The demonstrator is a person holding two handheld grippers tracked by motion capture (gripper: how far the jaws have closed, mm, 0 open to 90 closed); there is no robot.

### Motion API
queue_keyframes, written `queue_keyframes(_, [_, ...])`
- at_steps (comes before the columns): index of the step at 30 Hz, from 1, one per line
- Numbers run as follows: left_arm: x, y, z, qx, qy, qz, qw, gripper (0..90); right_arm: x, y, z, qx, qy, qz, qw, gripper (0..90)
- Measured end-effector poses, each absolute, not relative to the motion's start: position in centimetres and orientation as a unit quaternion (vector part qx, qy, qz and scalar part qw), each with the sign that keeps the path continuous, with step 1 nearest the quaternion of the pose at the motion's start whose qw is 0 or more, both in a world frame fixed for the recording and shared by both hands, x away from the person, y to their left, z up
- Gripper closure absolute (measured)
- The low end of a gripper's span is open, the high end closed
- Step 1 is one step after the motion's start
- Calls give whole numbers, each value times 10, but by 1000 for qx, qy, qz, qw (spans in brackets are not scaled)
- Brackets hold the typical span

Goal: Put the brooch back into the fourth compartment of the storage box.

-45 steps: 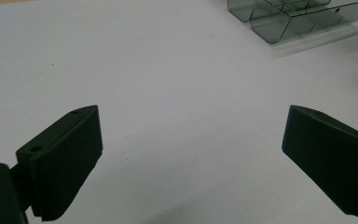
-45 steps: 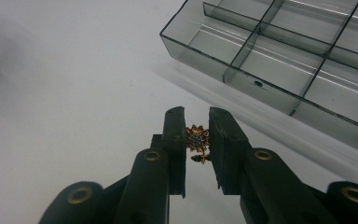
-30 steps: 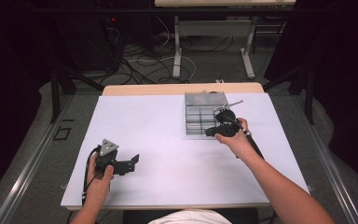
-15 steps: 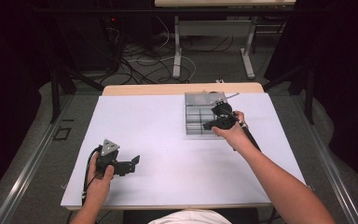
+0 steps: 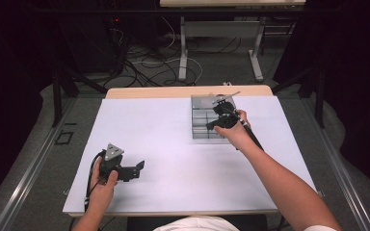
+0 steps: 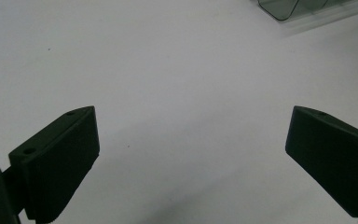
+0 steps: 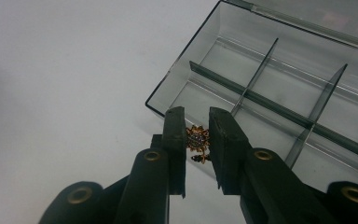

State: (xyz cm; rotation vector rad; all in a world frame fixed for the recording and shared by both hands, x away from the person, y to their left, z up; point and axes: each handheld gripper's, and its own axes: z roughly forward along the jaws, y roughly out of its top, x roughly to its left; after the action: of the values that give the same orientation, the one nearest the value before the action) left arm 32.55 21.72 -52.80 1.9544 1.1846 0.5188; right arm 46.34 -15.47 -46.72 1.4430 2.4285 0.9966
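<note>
Gold, jewelled ornament: clamped between the fingers of your right gripper, above the near corner of the clear compartment box. Your left gripper: fingers spread wide, empty, over the white table.

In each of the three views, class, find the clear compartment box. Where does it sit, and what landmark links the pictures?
High view: compartment box right of centre, under the right gripper.
Left gripper view: a box corner at the top edge.
Right gripper view: upper right, behind the gold ornament.
Shared landmark: the white table cover.
</note>
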Motion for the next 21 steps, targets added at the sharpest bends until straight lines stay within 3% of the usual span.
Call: queue_keyframes(21, [326,217,-529,765,466,204,394,29,487,-121,-485,491,815,298,72,775])
